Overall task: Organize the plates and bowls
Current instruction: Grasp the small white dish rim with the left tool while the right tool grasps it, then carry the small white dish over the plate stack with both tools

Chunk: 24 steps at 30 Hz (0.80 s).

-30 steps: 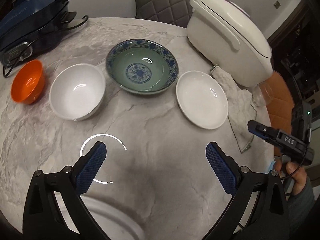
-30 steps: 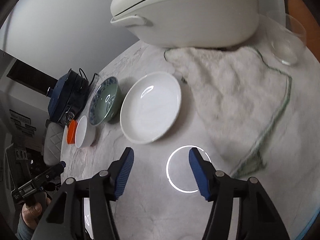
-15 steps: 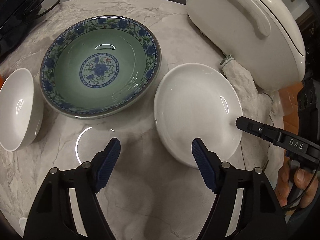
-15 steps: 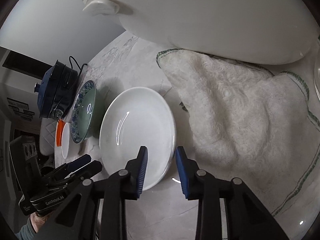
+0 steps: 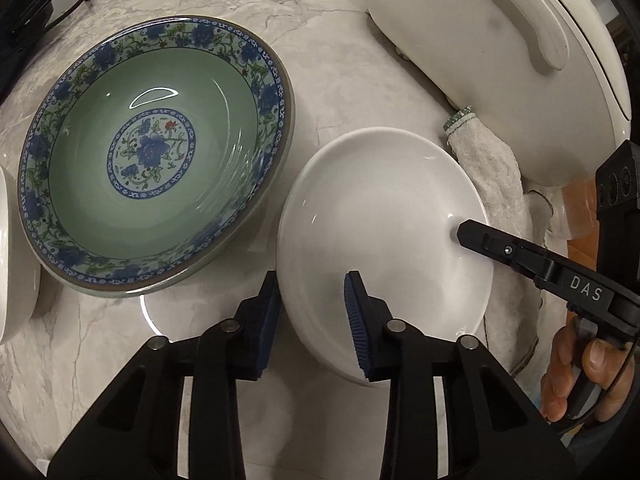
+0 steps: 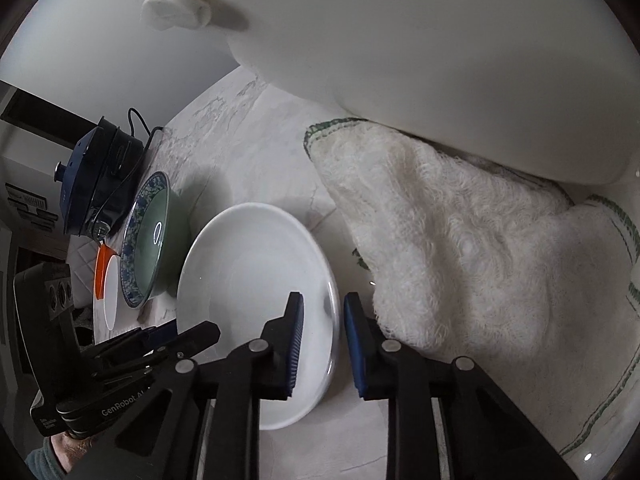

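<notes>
Both grippers are straddling the white plate's [image 5: 380, 216] rim: left gripper [image 5: 312, 320] on its left edge, right gripper [image 6: 320, 344] opposite, neither visibly clamped yet.

Both wrist cams sit low and close over the tabletop [image 5: 340, 40]; they face each other across the shared white plate [image 5: 380, 216] [image 6: 248, 276].

Marble table [image 5: 328, 44], grey wall [image 6: 80, 40]

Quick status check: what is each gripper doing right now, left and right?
Left gripper: open, fingers straddling the near rim of the white plate, not clamped.
Right gripper: open, fingers straddling the plate's opposite rim, gap still visible.
</notes>
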{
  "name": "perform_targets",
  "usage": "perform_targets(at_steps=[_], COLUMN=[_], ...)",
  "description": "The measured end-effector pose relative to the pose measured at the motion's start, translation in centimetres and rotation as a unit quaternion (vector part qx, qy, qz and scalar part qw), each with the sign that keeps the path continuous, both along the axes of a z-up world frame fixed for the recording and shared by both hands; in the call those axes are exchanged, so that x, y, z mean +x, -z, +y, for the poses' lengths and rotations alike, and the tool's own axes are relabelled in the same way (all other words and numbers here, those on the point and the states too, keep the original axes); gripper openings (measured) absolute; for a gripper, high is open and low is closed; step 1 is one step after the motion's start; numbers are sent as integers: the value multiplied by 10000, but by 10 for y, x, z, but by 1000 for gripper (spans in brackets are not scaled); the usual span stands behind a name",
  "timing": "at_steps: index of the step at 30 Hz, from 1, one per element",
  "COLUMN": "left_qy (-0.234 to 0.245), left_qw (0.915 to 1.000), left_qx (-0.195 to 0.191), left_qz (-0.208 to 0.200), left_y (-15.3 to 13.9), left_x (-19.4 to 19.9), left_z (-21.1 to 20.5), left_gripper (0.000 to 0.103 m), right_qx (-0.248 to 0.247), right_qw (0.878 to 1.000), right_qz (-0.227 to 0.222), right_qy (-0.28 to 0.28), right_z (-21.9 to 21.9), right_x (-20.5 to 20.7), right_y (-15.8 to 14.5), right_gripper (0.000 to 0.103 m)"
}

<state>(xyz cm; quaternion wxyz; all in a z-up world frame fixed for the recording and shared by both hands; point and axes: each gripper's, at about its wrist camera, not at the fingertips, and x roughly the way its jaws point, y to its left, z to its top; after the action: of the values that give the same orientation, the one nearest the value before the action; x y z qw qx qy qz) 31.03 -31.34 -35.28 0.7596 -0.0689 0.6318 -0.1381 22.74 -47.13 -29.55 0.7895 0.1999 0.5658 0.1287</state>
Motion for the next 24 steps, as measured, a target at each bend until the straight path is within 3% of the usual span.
perform_targets(at_steps=[3,5,19,24], left_qy=[43,19,66,62], left_qw=[10000,10000,9999,10000], left_qx=[17,-21,82,46], left_qz=[-4,14,-12,-14], left_y=[2,3,1,-12], left_x=[6,5,12,-6], left_z=[-1,2,-1,12], left_gripper=[22,11,10,10], right_qx=[-47,-86,-181,-192], right_qw=[10000,10000,9998,9998], right_qz=[15,0,27,6], right_qy=[-5,7,50,54], right_z=[1,0,-1,1], right_x=[1,1,-4,-6], right_y=[3,5,3,-2], right_gripper=[13,11,8,8])
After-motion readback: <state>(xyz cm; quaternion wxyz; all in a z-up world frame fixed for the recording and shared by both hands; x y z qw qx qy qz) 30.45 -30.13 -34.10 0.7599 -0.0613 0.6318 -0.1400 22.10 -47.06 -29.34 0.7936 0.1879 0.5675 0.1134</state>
